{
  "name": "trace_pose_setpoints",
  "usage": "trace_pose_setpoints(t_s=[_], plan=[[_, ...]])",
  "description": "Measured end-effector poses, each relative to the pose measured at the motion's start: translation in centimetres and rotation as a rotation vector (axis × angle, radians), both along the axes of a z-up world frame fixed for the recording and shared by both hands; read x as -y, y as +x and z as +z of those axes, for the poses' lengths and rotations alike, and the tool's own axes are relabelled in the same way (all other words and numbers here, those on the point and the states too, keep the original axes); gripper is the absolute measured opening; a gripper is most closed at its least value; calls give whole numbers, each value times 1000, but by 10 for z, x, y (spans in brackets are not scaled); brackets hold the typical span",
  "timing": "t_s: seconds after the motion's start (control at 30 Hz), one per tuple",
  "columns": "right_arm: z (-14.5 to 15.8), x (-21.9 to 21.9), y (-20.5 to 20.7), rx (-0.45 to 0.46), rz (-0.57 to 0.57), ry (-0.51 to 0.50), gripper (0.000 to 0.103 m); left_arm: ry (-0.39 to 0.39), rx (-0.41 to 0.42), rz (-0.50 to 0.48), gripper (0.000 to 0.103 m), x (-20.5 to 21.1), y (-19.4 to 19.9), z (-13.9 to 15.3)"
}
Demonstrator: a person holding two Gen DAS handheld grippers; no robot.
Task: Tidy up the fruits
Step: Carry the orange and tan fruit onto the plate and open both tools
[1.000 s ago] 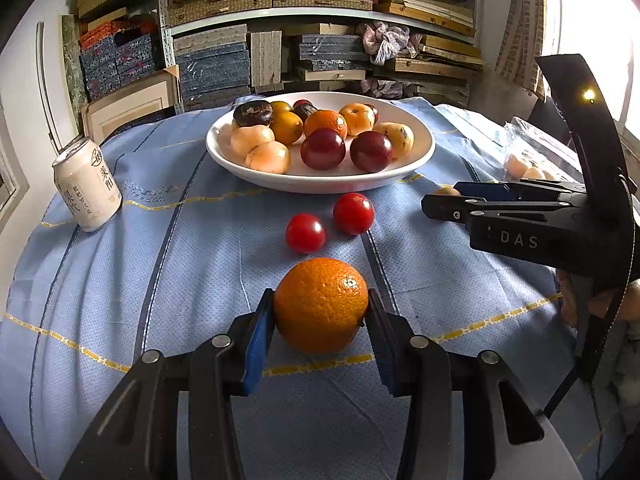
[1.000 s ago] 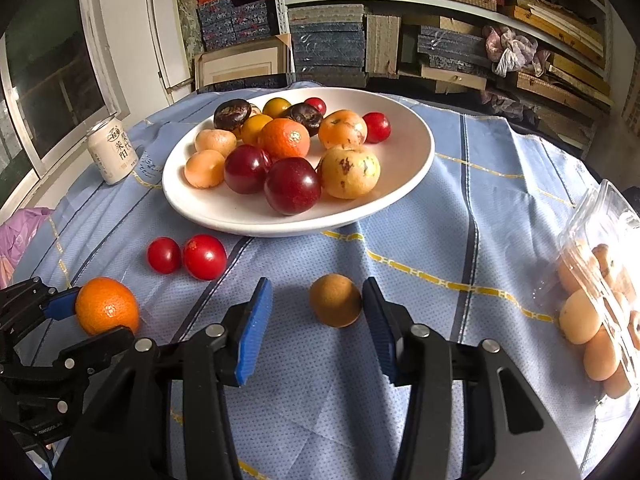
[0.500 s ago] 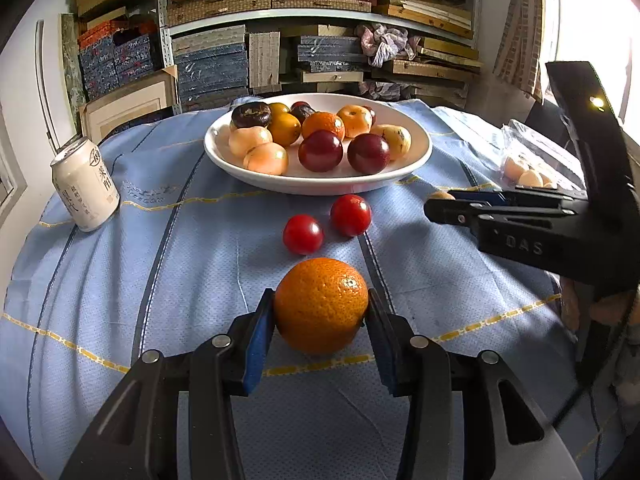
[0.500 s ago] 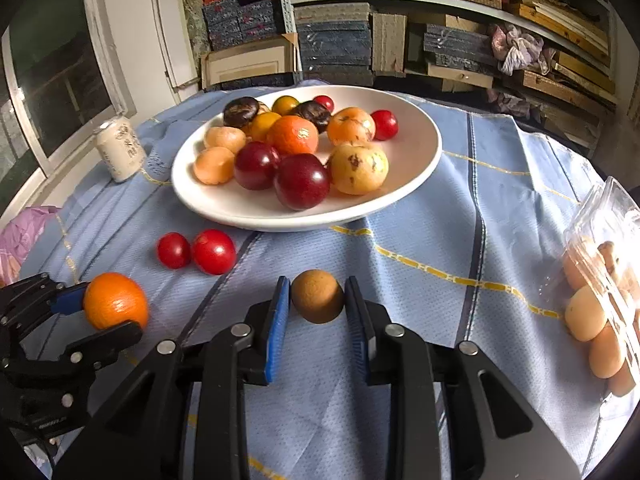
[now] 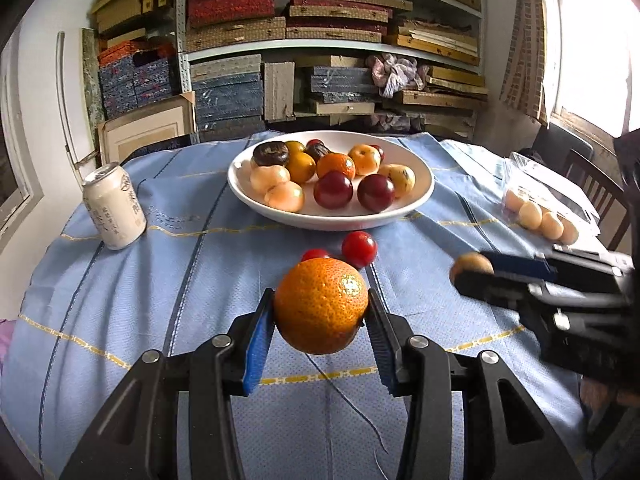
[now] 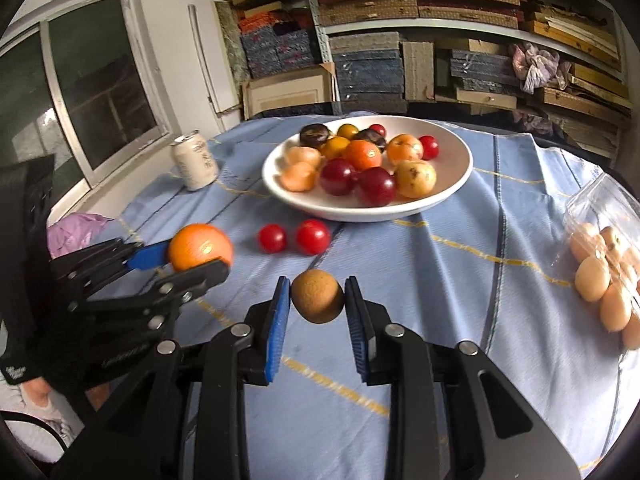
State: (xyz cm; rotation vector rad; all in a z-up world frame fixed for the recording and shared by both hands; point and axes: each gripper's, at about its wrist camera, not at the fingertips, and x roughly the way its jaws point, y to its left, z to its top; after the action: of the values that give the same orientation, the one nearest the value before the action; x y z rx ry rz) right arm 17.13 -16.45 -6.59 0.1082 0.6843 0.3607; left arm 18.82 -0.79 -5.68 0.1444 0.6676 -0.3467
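While the left gripper clamps the orange, the right gripper pinches a small brown fruit. Both look mid-carry; next, each needs a free spot in the far white bowl.

Beyond the jaws, shelves stacked with boxes fill the far wall; a bright window glares to their right.

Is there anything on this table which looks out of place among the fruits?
Yes: a white drink can stands upright on the blue tablecloth, left of the white fruit bowl. It is no fruit. Nothing looks spilled or damaged.
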Motion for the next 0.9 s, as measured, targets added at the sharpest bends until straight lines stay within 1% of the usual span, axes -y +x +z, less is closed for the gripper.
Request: trace_pose_setpoints(t_s=[0.1, 0.23, 0.27, 0.37, 0.43, 0.5, 0.6, 0.7, 0.77, 0.83, 0.9], plan=[[4, 2, -7, 7, -6, 12, 27, 24, 28, 12, 45, 3, -5, 4], [25, 17, -8, 47, -36, 47, 27, -5, 32, 22, 45, -2, 2, 25], [32, 22, -6, 56, -43, 56, 27, -9, 36, 25, 45, -3, 7, 33], [66, 40, 1, 121, -84, 65, 27, 6, 72, 40, 45, -4, 19, 56], [86, 48, 8, 157, -102, 76, 27, 2, 91, 52, 45, -5, 34, 75], [105, 55, 18, 191, -117, 99, 27, -19, 105, 65, 45, -6, 50, 91], [128, 62, 35, 227, -128, 132, 27, -61, 105, 79, 45, -5, 72, 106], [140, 66, 55, 248, -136, 162, 27, -82, 91, 75, 45, 3, 91, 108], [141, 66, 72, 246, -140, 180, 27, -87, 74, 67, 45, 12, 102, 103], [135, 66, 93, 225, -140, 187, 27, -89, 44, 54, 45, 22, 117, 95], [123, 62, 113, 197, -140, 168, 27, -84, 22, 46, 45, 32, 131, 86]])
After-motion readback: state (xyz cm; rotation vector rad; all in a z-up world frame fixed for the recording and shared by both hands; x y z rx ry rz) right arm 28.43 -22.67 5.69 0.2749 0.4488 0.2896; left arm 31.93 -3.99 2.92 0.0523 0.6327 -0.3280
